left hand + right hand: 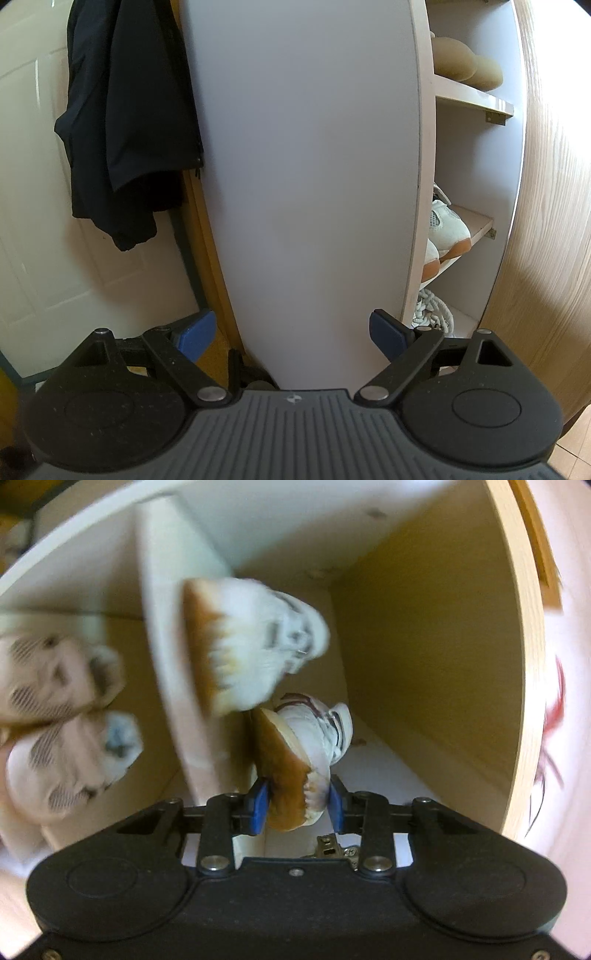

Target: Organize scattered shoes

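Observation:
In the right wrist view, rolled on its side, my right gripper [298, 805] is shut on the toe of a white sneaker with a brown gum sole [295, 760], inside a shoe cabinet. Its mate [251, 642] sits on the shelf board [166, 657] beside it, blurred. My left gripper [291, 334] is open and empty, its blue pads on either side of the cabinet's white door [306, 166]. Past the door's edge the white gum-soled sneakers [448, 230] show on a middle shelf.
Two pale mesh shoes [55, 720] lie in the neighbouring compartment. Beige slippers [465, 62] rest on the upper shelf, a rope-like item [432, 310] on the lowest. A black garment [125, 122] hangs left of the door. A wood-grain panel [546, 221] stands right.

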Available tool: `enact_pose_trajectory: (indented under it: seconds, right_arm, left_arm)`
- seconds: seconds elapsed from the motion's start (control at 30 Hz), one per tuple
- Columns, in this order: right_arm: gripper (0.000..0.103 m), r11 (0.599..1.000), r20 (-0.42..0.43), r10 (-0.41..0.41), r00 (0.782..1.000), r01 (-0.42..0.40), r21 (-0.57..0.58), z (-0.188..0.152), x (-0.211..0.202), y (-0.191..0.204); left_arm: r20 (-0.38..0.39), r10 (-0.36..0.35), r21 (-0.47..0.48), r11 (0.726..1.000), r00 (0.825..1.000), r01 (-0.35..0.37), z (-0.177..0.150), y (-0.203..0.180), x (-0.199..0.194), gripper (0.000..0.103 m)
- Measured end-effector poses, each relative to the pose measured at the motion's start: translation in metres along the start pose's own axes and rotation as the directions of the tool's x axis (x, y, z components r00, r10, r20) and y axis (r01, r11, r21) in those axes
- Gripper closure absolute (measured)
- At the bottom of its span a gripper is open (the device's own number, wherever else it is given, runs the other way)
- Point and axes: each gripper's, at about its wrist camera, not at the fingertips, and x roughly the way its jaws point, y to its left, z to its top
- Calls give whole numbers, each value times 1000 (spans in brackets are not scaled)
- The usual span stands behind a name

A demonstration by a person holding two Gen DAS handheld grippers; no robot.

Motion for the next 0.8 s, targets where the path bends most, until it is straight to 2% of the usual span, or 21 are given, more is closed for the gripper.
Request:
enact_pose_trajectory:
  seconds: [0.07,0.13,0.17,0.37,0.53,0.6,0.8]
  right_arm:
    - [70,999,17,-11,1000,12,-35,1,-3,1]
    - [45,997,11,-26,1000,27,-76,6,-3,0]
    - [24,996,7,-20,1000,21,-86,6,-2,-1]
    - [21,996,-8,-3,1000,2,-94,0,-9,-4]
    - [18,999,3,-31,1000,31,43,-6,-31,-11]
    - [13,994,1,-45,999,45,102,-8,-39,-11]
    - [9,968,-27,-45,999,51,244,4,-65,1]
  left_arm:
    - [3,-2,1,1000,1000,2,0,-3,-2,12]
    - [6,-6,3,1000,1000,6,1,-5,-3,12]
    - [7,-7,4,1000,1000,7,1,-6,-4,12]
    - [15,-10,4,1000,1000,10,1,-6,-9,12]
    - [49,-34,-11,999,998,34,0,-3,-25,12]
    - [61,-52,-4,999,997,53,-1,-5,-32,12]
    - [79,-144,16,990,986,143,-8,-16,-61,12]
